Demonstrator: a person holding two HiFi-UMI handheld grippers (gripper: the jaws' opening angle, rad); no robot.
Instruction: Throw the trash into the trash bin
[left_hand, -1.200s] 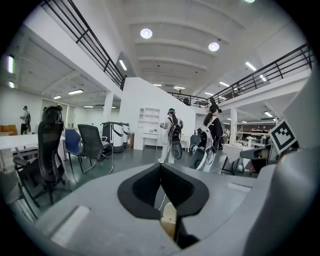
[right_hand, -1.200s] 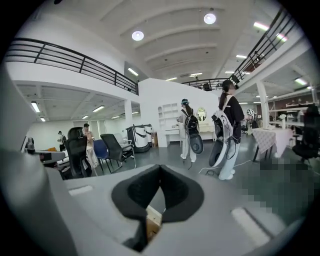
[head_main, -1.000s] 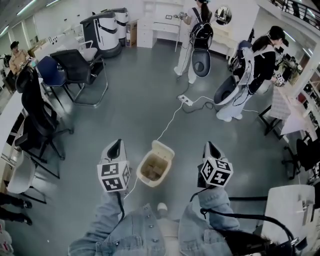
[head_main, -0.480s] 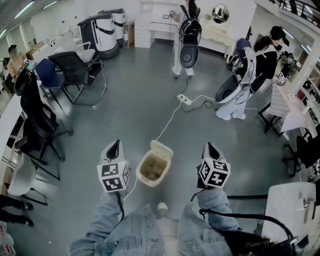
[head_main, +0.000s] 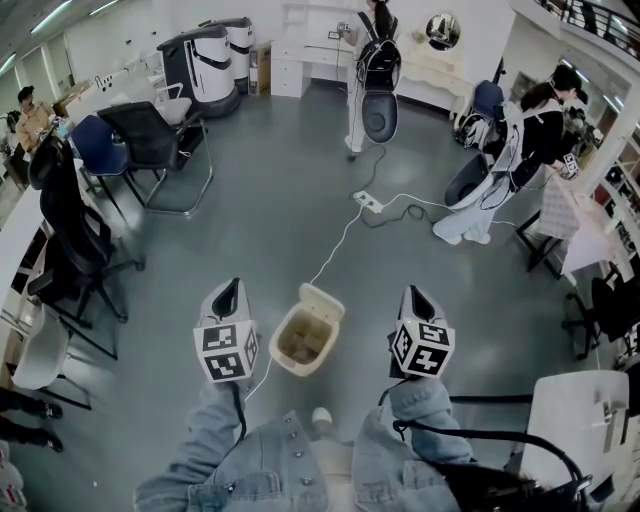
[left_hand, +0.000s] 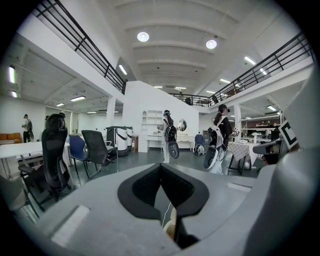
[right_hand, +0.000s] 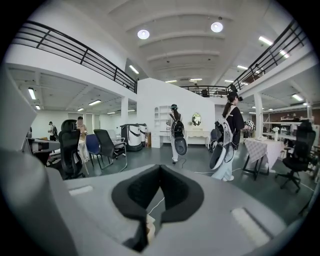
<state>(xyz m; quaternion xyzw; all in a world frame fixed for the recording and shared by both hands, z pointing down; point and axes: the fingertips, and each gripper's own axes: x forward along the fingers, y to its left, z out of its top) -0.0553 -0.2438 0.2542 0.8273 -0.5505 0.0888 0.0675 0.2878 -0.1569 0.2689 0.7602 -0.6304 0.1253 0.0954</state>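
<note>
A beige trash bin stands on the grey floor between my two grippers, its lid flipped back and brownish trash inside. In the head view my left gripper is just left of the bin and my right gripper just right of it, both held level over the floor. The jaws of each meet at the tips with nothing between them. A sliver of the bin shows low in the left gripper view past the left gripper. In the right gripper view the bin shows below the right gripper.
A white cable runs from the bin to a power strip. Office chairs stand at the left and a white table at the lower right. People with backpacks stand at the back.
The people at the back have shifted places. My right gripper has edged slightly left and rolled a little. The left gripper and the bin have kept still.
</note>
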